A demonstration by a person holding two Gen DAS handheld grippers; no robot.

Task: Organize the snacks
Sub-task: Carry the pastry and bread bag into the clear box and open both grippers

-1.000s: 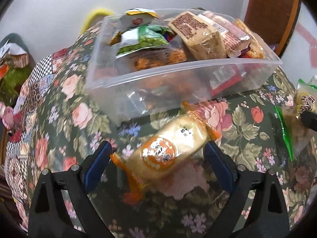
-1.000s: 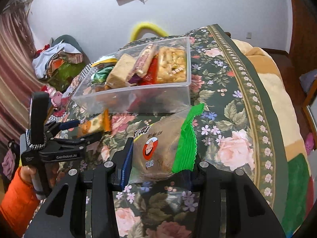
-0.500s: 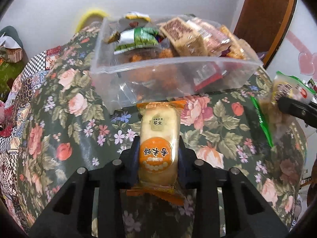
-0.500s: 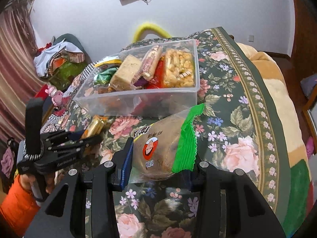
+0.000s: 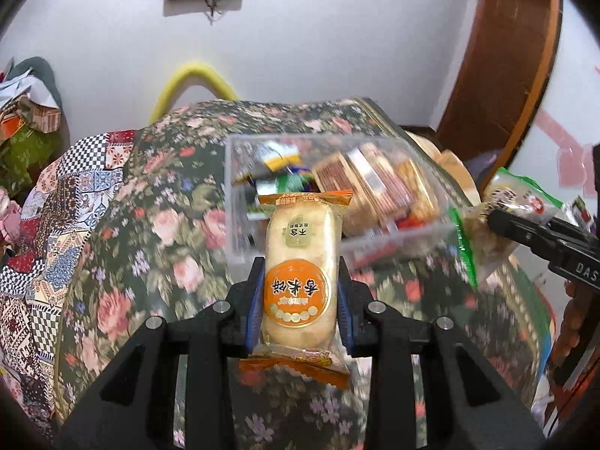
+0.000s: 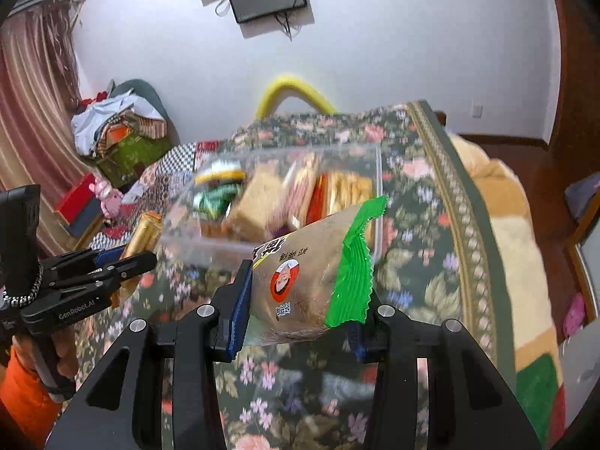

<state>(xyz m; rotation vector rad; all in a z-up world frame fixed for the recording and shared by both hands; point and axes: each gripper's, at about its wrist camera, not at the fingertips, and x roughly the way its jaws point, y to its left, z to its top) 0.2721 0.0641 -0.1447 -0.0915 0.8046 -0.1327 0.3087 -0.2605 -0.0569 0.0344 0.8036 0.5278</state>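
My left gripper (image 5: 300, 296) is shut on an orange-ended rice cake packet (image 5: 300, 258), held up in the air in front of the clear plastic box (image 5: 393, 242) of snacks. My right gripper (image 6: 300, 300) is shut on a brown snack bag with a green end (image 6: 311, 273), also lifted off the cloth. The clear box (image 6: 377, 202) sits just beyond it, filled with several packets. In the right wrist view the left gripper (image 6: 144, 257) appears at the left with its packet (image 6: 144, 234). The left wrist view has the right gripper (image 5: 495, 219) at the right edge with the green-ended bag (image 5: 521, 202).
A flowered cloth (image 5: 150, 247) covers the bed under the box. A yellow curved tube (image 6: 296, 88) stands behind it against the white wall. Clothes and boxes (image 6: 123, 135) are piled at the left, and a wooden door frame (image 5: 502, 75) rises at the right.
The left gripper closed on the rice cake packet and lifted it off the cloth. The right gripper rose with its bag. Both now stand higher and look down into the box.
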